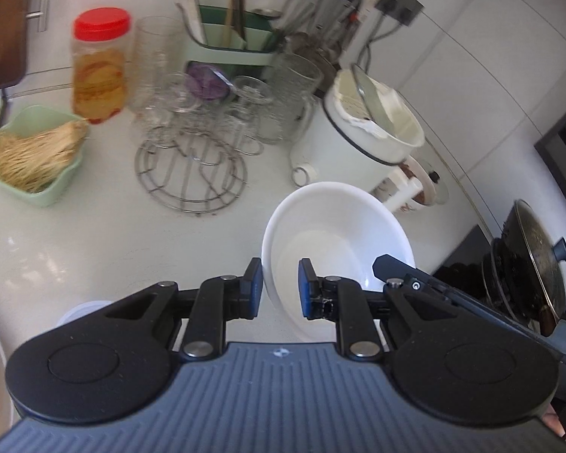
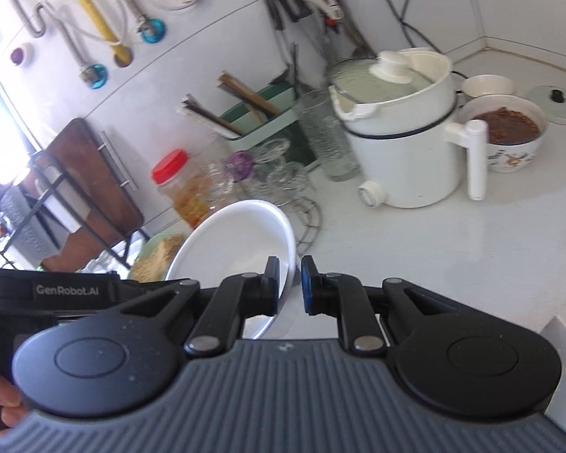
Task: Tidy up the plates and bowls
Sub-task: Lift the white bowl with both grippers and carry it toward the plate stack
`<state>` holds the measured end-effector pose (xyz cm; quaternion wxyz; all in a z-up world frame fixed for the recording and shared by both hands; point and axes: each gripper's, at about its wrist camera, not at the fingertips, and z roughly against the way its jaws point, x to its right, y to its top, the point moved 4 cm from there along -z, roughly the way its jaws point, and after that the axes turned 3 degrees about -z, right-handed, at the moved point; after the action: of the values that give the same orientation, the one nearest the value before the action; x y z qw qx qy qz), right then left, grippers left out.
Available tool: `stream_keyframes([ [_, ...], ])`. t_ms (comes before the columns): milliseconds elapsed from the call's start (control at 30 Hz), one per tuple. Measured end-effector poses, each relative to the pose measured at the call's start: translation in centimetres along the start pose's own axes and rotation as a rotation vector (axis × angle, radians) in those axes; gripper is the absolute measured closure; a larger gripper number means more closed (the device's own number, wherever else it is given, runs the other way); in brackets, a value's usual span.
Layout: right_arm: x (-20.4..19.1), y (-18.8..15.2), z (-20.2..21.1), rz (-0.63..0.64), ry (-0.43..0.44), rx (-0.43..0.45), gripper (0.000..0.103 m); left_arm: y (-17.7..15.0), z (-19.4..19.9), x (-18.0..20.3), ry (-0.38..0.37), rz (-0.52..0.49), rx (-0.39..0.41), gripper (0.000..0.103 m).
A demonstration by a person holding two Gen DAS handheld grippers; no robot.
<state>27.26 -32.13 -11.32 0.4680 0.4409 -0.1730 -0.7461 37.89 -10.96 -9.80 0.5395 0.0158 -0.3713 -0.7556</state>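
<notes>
A white bowl (image 1: 336, 241) hangs tilted over the counter (image 1: 94, 241), with a gripper on each side of it. The left gripper (image 1: 280, 290) has its pads parted a little, and the near left part of the bowl's rim runs between them. From its own camera I can't be sure both pads press the wall, though the bowl stays up at that angle, so I'd judge it is pinched there. The right gripper (image 2: 289, 286) straddles the opposite edge: its left pad sits inside the bowl and the right pad outside, with a gap still showing between that outer pad and the rim. That reads to me as loosely open around the rim, not clamped. Two grips on opposite sides make sense for a wide, smooth bowl that would swing from one pinch.

Beyond the bowl the counter is crowded. A wire trivet (image 1: 190, 173) lies flat in the middle, clear glasses (image 1: 207, 105) stand behind it, and a red-lidded jar (image 1: 100, 64) and a green dish of toothpicks (image 1: 34, 154) sit to the left. On the right stands a white cooker (image 2: 407, 143) with a pot of brown food (image 2: 505, 132) just beside it. A person's fingers (image 2: 3, 392) show at the lower left of the right camera's view.

The bowl looks mid-carry, with no stack of plates visible here, so where it should go I can't say
</notes>
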Motion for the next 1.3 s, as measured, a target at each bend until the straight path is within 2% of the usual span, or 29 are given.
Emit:
stream_keyframes([
  [333,-3.4,-0.7,-1.8,0.061,0.091,-0.055,0.088,-1.1,2.9,-3.9,0.061,0.109,0.069,0.081],
  [733,-6.8,-3.8,-5.1,0.157,0.157,-0.202,0.088,-3.7,5.3,-8.2,0.177,0.215,0.114,0.081],
  [967,-8.6,-6.6,-7.1,0.227,0.177,-0.301,0.087,-6.1,5.7,-10.8,0.237,0.287,0.108,0.081],
  [1300,-10.4,-8.9,-8.5,0.325,0.187,-0.367,0.086,-8.5,6.1,-13.5,0.286,0.349,0.089,0.081],
])
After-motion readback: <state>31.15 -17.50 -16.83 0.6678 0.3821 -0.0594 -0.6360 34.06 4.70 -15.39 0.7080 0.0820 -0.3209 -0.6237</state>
